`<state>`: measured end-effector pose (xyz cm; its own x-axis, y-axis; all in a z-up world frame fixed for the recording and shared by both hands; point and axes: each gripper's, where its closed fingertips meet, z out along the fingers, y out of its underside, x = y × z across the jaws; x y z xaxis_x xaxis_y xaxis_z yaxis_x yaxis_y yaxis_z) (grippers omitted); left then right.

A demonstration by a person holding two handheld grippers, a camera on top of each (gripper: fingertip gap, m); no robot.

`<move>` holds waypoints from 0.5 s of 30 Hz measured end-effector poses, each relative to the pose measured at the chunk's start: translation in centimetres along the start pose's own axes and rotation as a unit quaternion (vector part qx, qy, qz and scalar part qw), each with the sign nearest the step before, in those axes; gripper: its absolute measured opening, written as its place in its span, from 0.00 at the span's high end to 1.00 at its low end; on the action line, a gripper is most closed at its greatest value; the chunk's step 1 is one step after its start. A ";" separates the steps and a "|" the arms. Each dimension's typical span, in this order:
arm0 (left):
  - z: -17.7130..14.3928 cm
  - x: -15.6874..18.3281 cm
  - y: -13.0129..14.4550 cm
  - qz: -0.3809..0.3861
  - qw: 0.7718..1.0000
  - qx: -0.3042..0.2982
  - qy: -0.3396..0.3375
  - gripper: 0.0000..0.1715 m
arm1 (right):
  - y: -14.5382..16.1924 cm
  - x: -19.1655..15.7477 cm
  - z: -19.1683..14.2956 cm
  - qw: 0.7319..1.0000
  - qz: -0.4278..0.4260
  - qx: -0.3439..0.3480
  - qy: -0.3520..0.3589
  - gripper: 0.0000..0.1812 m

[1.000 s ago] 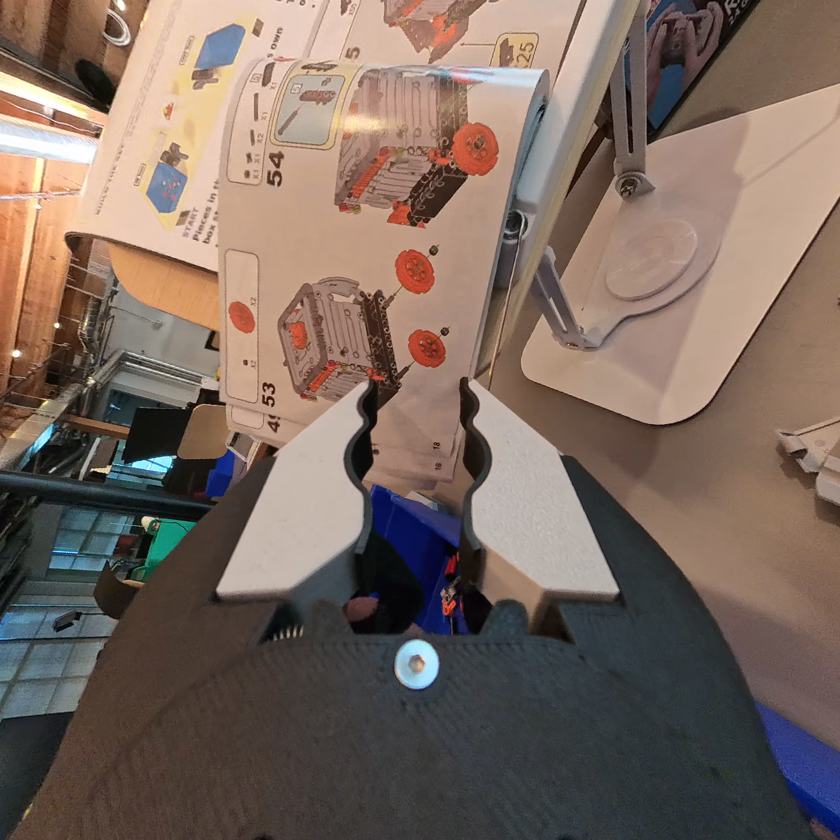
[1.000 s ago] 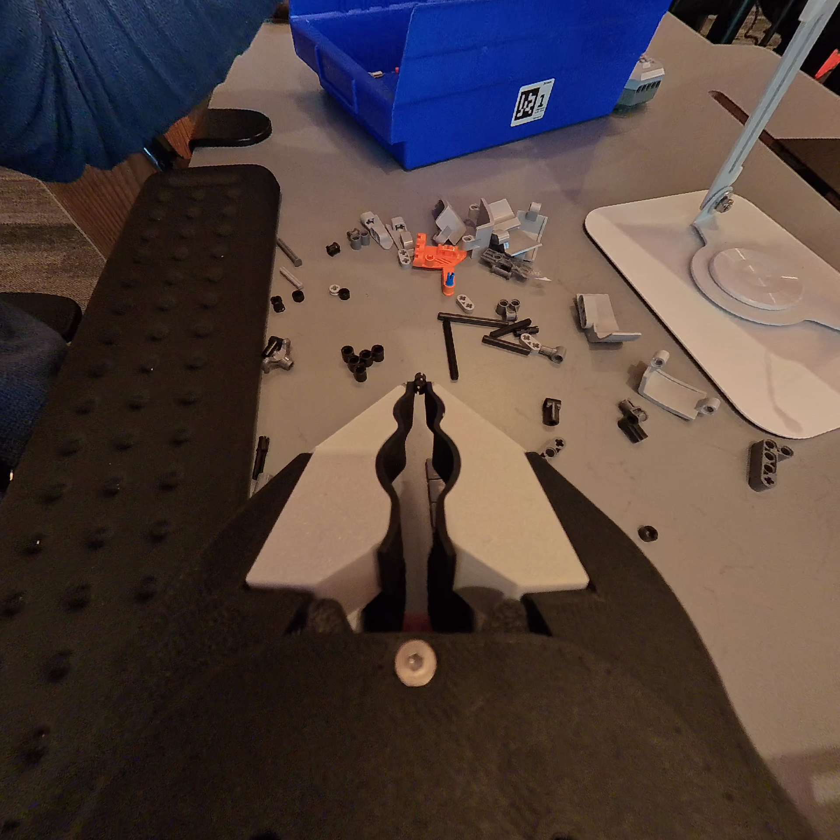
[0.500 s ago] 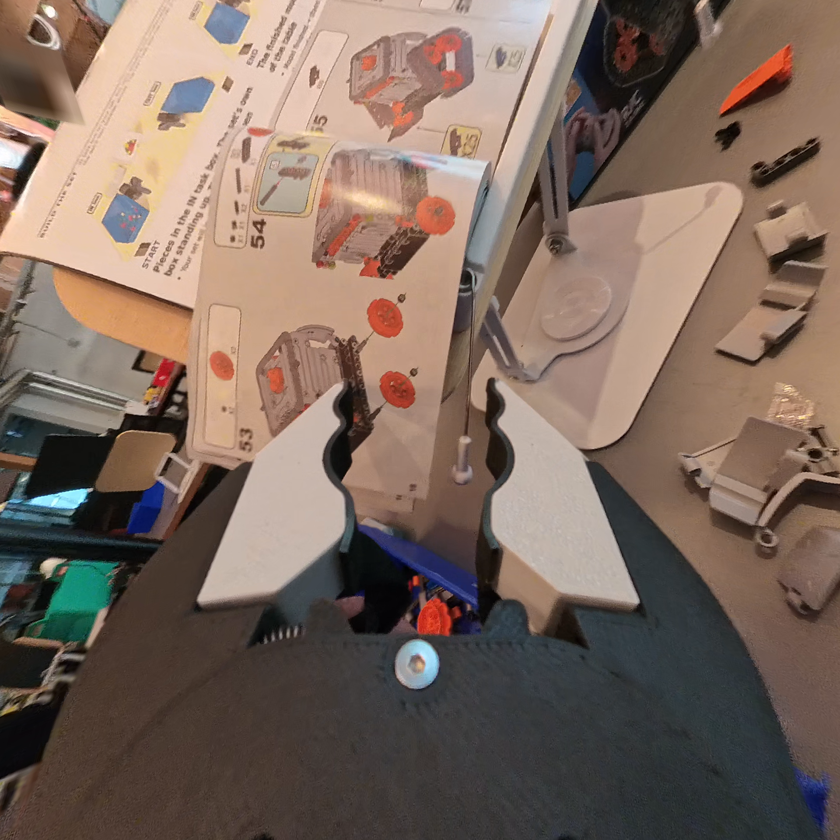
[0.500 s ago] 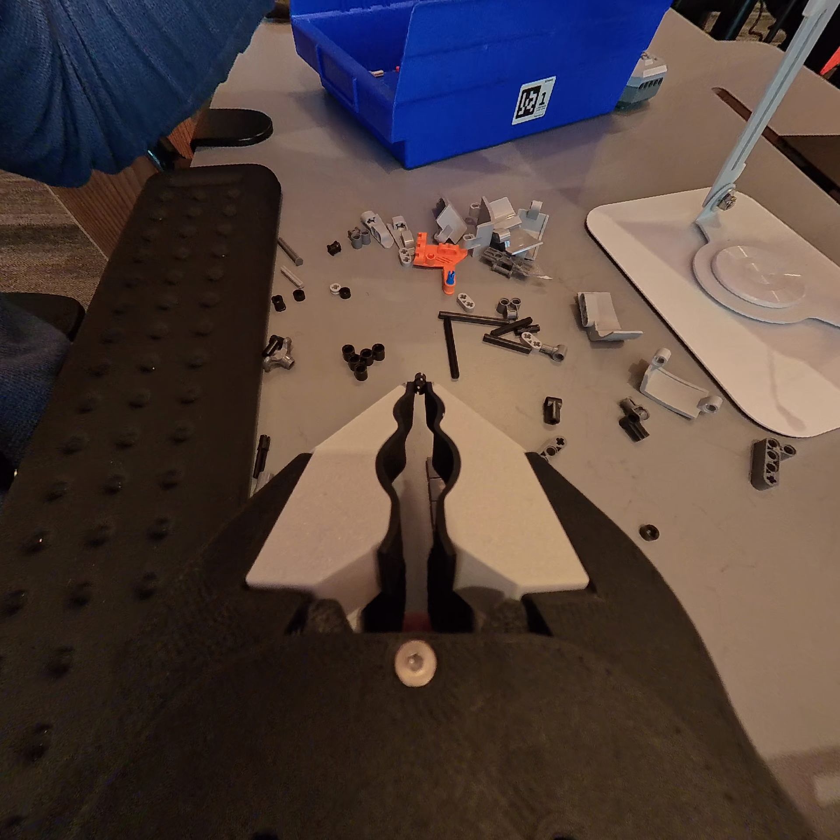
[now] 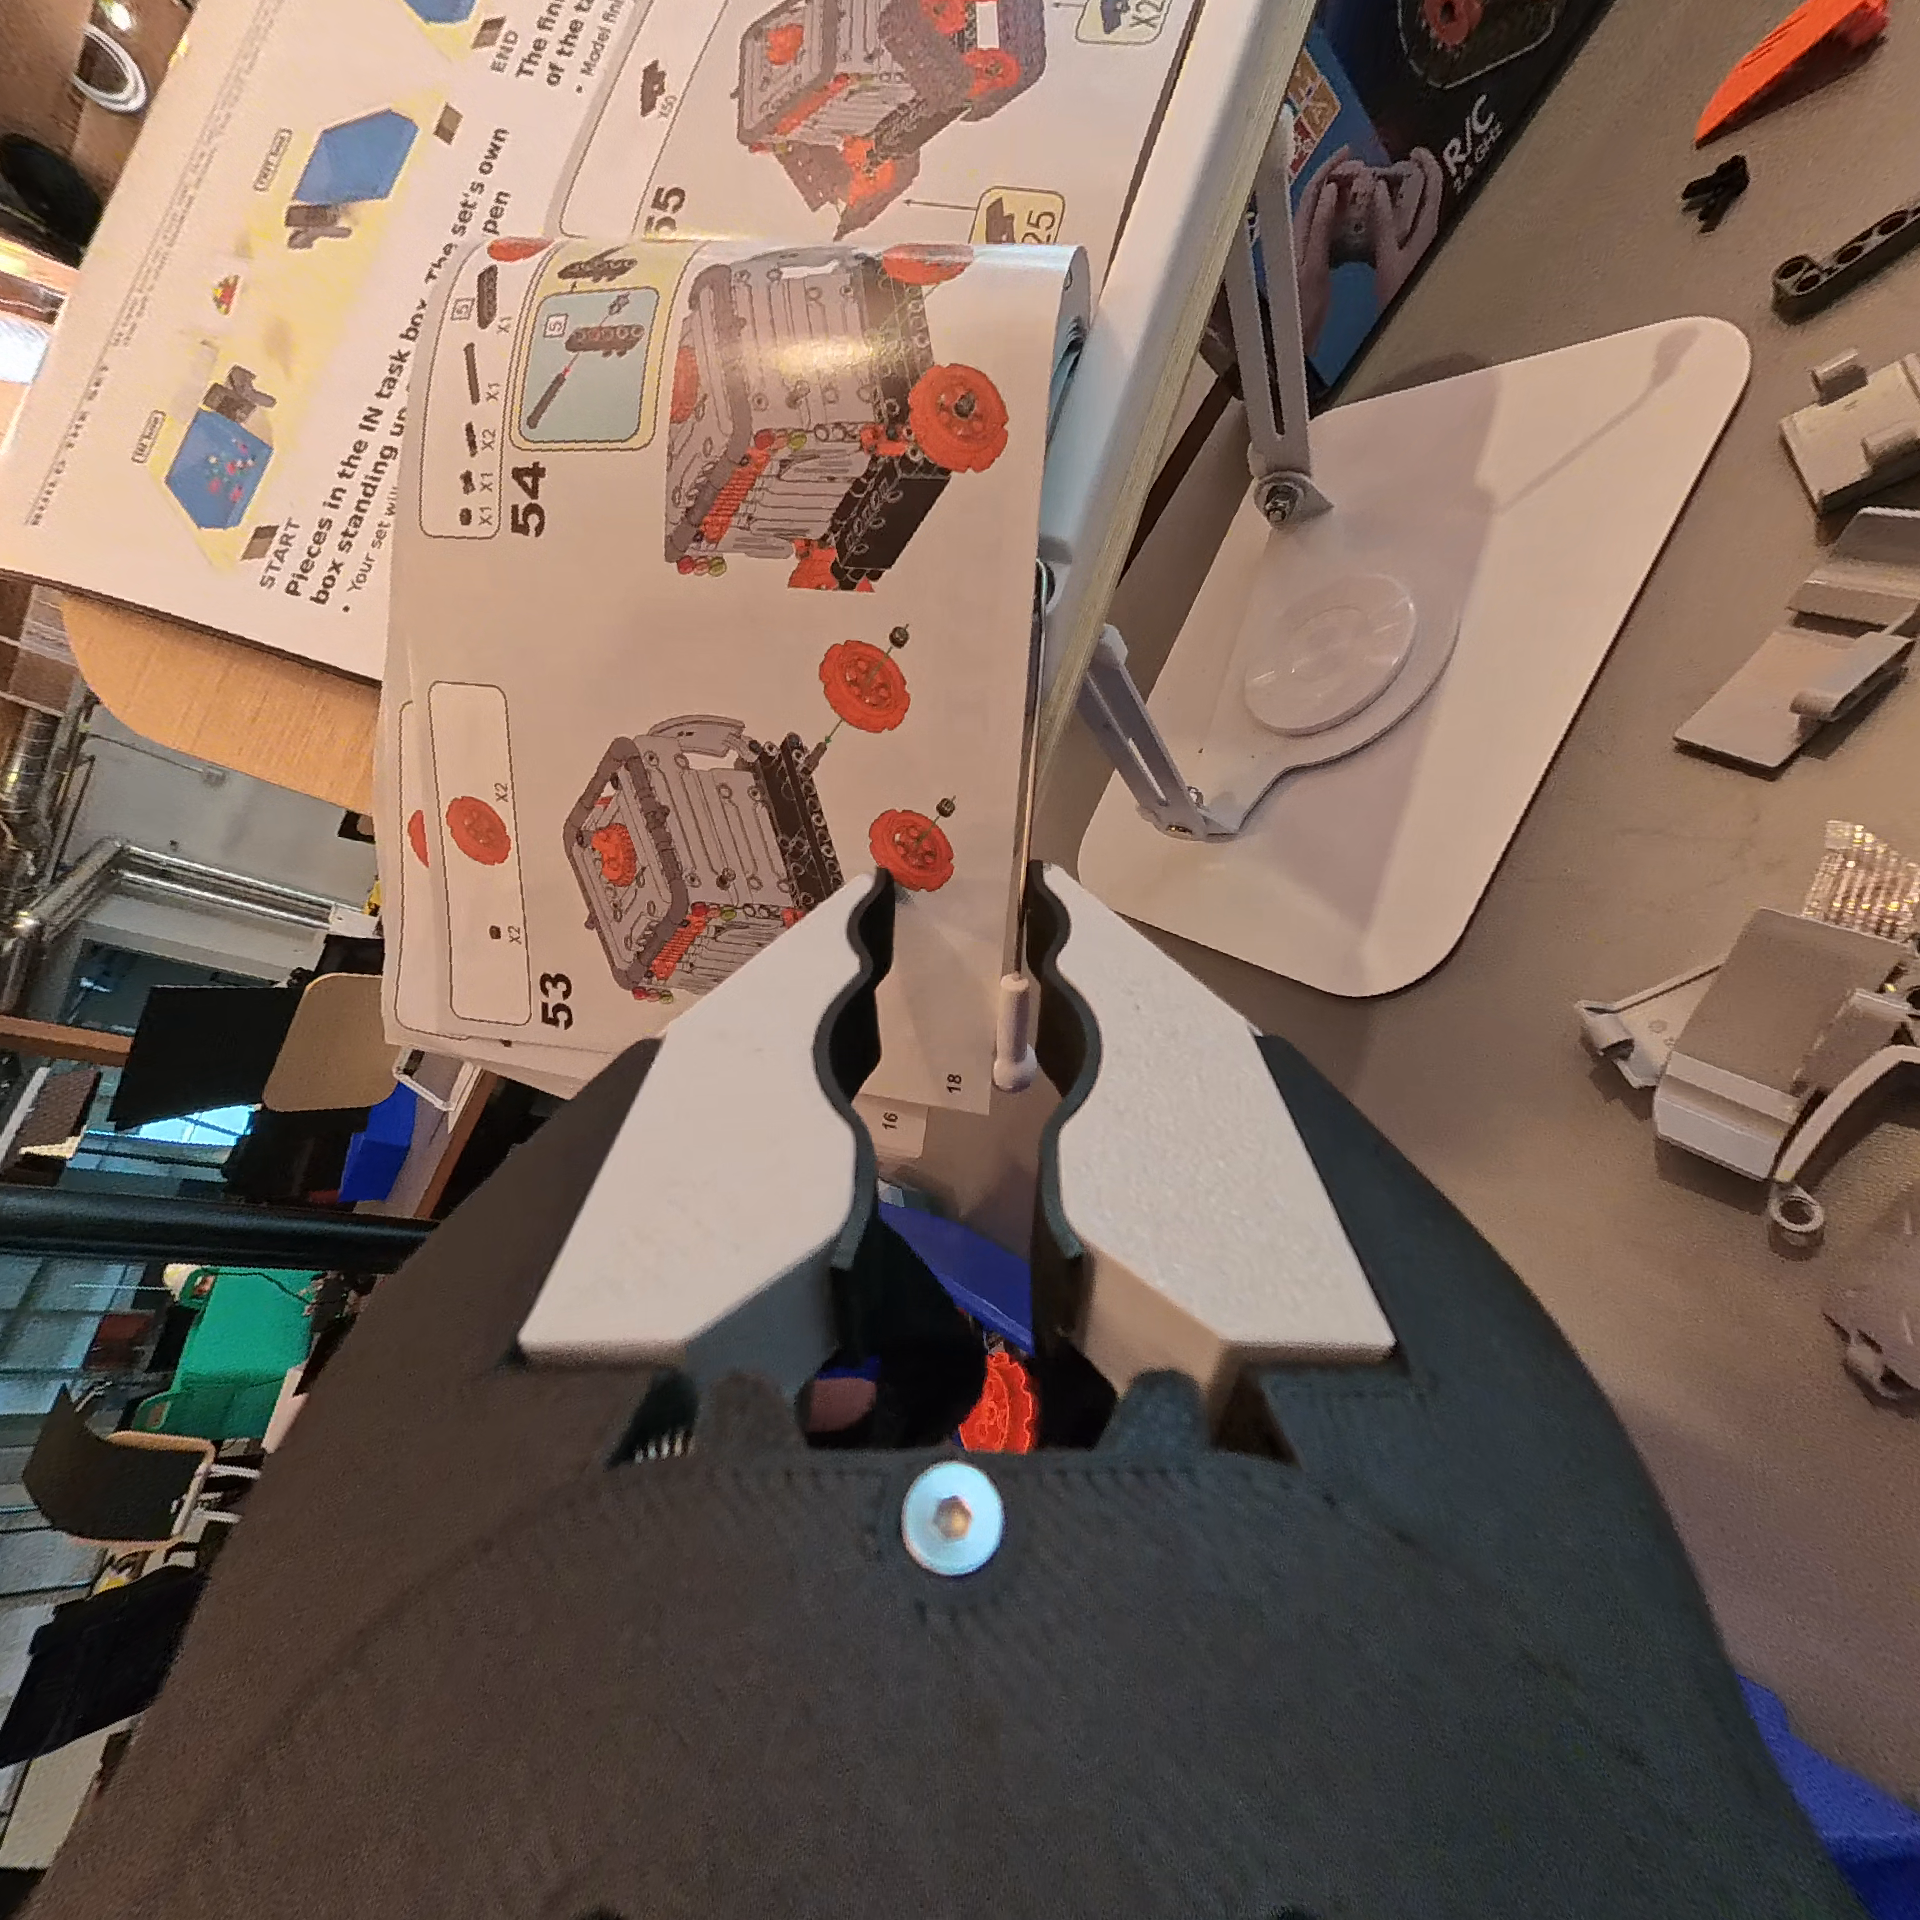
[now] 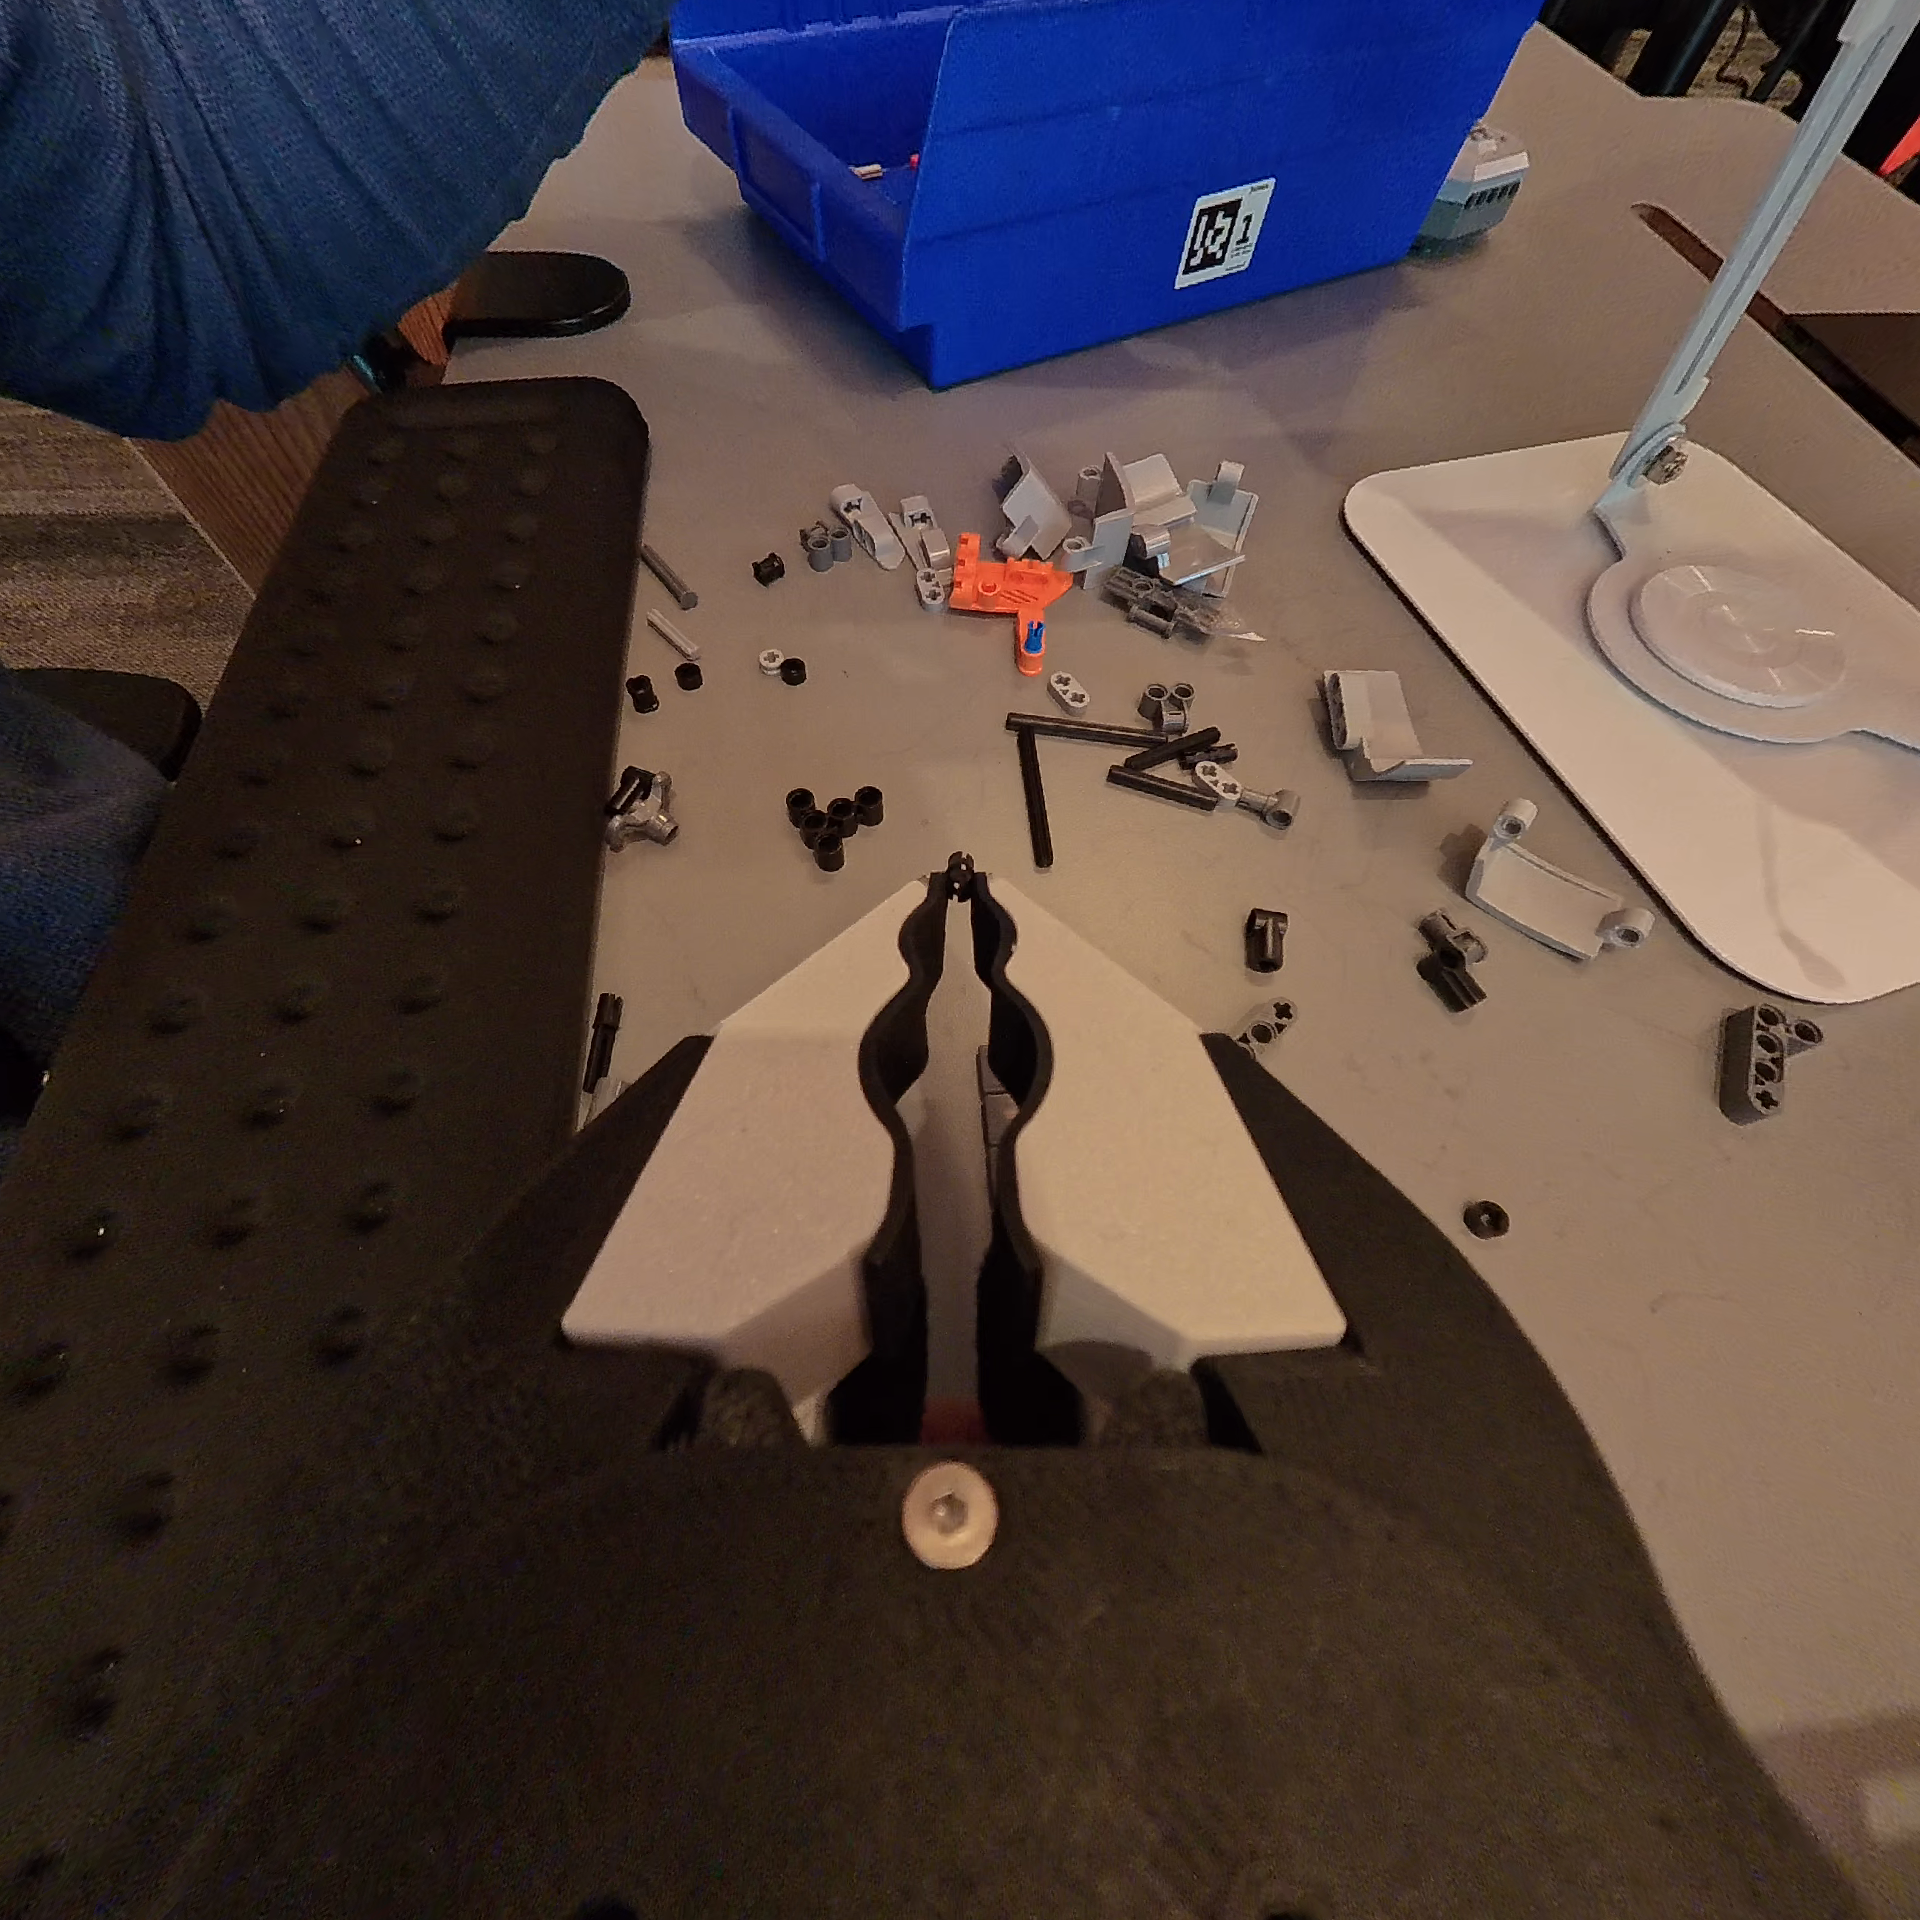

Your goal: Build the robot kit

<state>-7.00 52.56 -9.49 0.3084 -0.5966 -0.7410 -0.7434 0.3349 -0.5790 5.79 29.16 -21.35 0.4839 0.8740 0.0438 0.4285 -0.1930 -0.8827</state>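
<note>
My left gripper (image 5: 964, 883) is open, its fingers either side of the lower right corner of a curled instruction booklet page (image 5: 727, 582) clipped to a white stand. A thin wire page holder with a white tip (image 5: 1013, 1039) hangs between the jaws, close to the right finger. My right gripper (image 6: 958, 888) is shut on a small black pin (image 6: 958, 864), held just above the grey table (image 6: 1455, 1455). Loose black and grey building pieces (image 6: 1143, 758) lie beyond its tips.
The stand's white base plate (image 6: 1558, 644) sits at the right and also shows in the left wrist view (image 5: 1455, 675). A blue bin (image 6: 1091, 156) stands at the back, a black studded mat (image 6: 312, 831) at the left. An orange piece (image 6: 1003, 592) and grey panels (image 5: 1766, 1039) lie nearby. A blue sleeve (image 6: 208, 156) is top left. The grippers' ends are close to 30 centimetres from one another. The orange piece (image 6: 1003, 592) lies around 15 centimetres away from my right fingertips.
My left gripper opened wider, then moved in on the booklet and narrowed around the page corner and wire holder. My right gripper has stayed still, holding the pin.
</note>
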 end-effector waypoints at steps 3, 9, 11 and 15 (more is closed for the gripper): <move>-0.1 0.2 0.0 -0.006 1.000 0.003 0.012 0.88 | 0.0 0.0 0.0 1.000 0.000 0.000 0.000 0.99; -0.2 0.8 0.1 -0.016 0.999 0.002 0.044 0.94 | 0.0 -0.1 0.0 1.000 0.000 -0.001 -0.002 0.99; -0.3 1.0 0.2 -0.020 0.998 0.002 0.054 0.97 | 0.0 -0.1 0.0 1.000 0.002 -0.001 -0.004 0.99; -0.4 1.3 0.2 -0.023 0.998 0.002 0.064 1.00 | 0.0 -0.1 0.0 1.000 0.002 0.000 -0.003 0.99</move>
<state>-6.95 51.58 -10.47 0.2638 -0.6993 -0.6644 -0.7276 0.3079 -0.6130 5.78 29.10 -21.38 0.4813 0.8757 0.0382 0.4273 -0.1964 -0.8825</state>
